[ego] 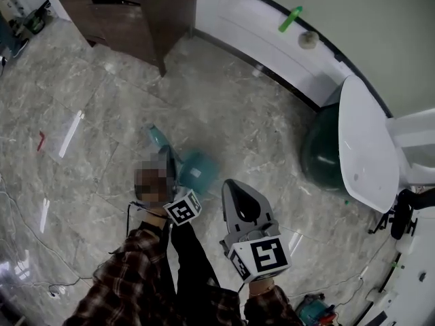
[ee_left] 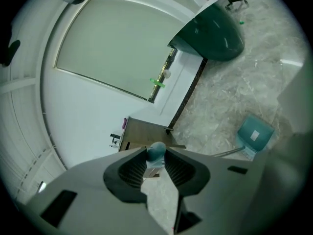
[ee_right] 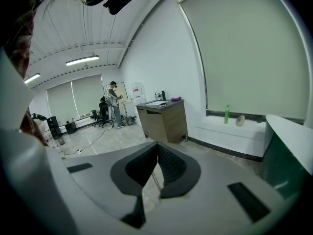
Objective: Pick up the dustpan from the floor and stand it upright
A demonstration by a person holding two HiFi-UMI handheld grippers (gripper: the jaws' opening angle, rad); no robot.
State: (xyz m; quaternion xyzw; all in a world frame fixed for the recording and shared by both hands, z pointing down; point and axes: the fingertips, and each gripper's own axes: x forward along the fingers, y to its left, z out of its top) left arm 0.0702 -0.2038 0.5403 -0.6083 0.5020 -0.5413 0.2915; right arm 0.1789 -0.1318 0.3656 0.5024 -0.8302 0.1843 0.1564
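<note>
The left tool [ee_left: 156,159] is clamped on the rounded teal end of the dustpan's handle [ee_left: 157,151]. From there a thin metal shaft runs down to the teal dustpan [ee_left: 254,133], whose pan appears to sit low against the grey marble floor [ego: 102,107], though the head view is too blurred to confirm contact. The right tool [ee_right: 157,150] hangs just beside it with its tips together and nothing between them. A wooden cabinet [ego: 136,12] stands well apart, by the white wall.
</note>
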